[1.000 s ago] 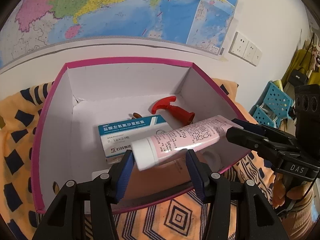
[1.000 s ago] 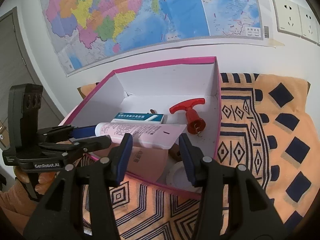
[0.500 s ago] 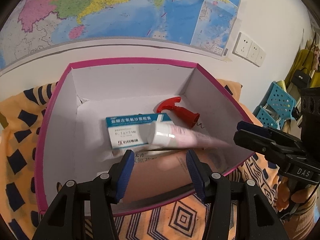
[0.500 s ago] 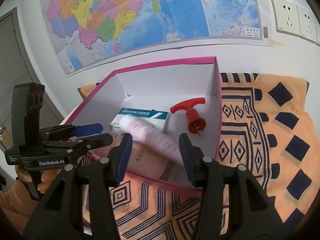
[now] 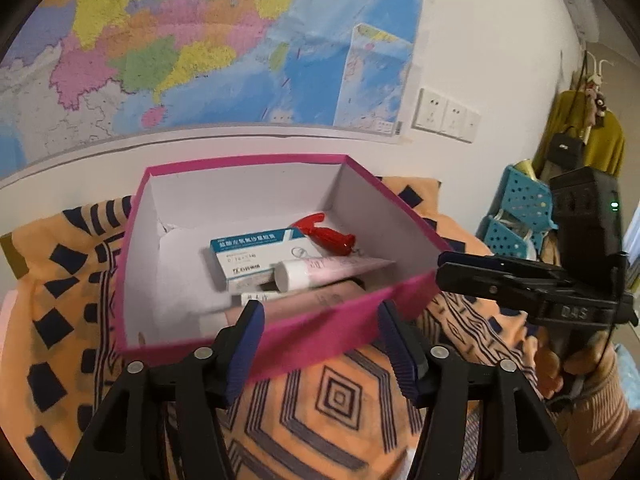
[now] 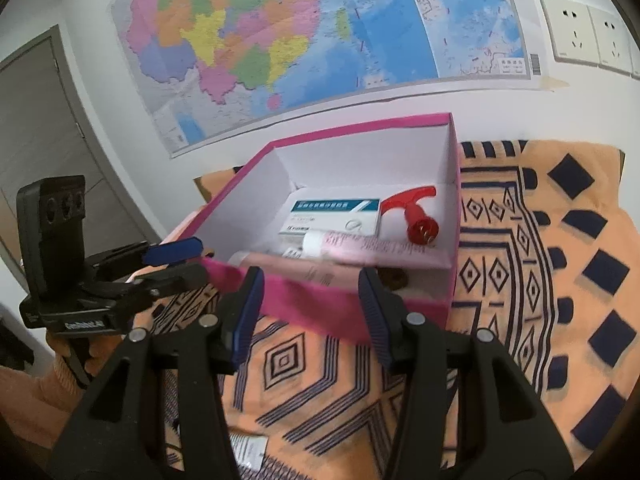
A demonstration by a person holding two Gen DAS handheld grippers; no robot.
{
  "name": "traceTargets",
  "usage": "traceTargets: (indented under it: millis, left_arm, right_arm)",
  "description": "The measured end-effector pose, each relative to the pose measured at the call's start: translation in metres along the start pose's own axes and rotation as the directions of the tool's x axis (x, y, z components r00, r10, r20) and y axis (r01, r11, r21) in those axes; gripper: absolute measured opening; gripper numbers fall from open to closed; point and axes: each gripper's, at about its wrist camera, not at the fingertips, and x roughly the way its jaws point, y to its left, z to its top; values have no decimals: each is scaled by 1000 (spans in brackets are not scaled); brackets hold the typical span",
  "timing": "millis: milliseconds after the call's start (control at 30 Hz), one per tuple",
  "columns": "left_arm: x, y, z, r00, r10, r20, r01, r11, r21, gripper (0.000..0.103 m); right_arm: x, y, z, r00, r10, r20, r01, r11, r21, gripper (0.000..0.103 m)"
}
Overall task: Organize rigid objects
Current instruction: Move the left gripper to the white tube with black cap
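A pink tube (image 5: 320,270) (image 6: 368,244) with a white cap lies inside the magenta box (image 5: 320,328) (image 6: 320,300). It rests against a blue-and-white medicine carton (image 5: 256,254) (image 6: 332,216), near a red T-handled tool (image 5: 328,236) (image 6: 416,220). A brownish-pink bottle (image 5: 304,300) (image 6: 288,264) lies by the near wall. My left gripper (image 5: 320,316) (image 6: 196,258) hovers in front of the box, jaws opening with nothing between them. My right gripper (image 6: 311,280) (image 5: 442,266) stands open and empty at the near right corner.
The box sits on an orange cloth (image 6: 540,280) with dark geometric patterns. Behind it is a wall with a map (image 5: 200,40) and sockets (image 5: 444,114). Blue perforated baskets (image 5: 516,208) stand to the right, and a door (image 6: 36,120) to the left.
The pink tube, held over the box by both grippers, dropped and now lies inside. Both grippers have drawn back from the box toward its near wall.
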Motion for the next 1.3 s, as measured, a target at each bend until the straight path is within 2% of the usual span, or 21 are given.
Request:
traceTargets:
  millis: [167,300,400,600,867,1033,1233,1300]
  left_arm:
    - [-15,-2,-24,1000,-14,-24,14,1000,-9,62]
    - [-15,-1,-49,996,-4,-86,2,1000,-25,62]
    - [-14,-2,-69,989,-23,-146,17,999,-43,62]
    - [-10,-15,-104,960,-66,-271,56,997,-43,62]
    - [-20,-21,-125,945,-76,-317,62,997,-55,61]
    - [-25,-21,-133,935,-92,-342,72,995,-72,60]
    - [-24,-29,-140,919,-131,-372,103,990,-94,42]
    - [-19,-29,-141,913,-123,-388,88,991,-105,31]
  right_arm:
    - [-8,2,-19,1000,24,-19,-24,1000,14,53]
    - [-11,3,-40,998,25,-51,-24,999,32,53]
    - [-10,1,-55,996,32,-78,-27,998,56,53]
    - [5,4,-88,981,63,-185,-48,995,86,53]
    - [18,23,-118,954,116,-278,-95,992,89,53]
    - [16,25,-124,950,137,-280,-112,988,103,53]
    - [16,32,-128,948,143,-286,-122,988,89,53]
    - [16,34,-130,947,144,-286,-123,988,88,53]
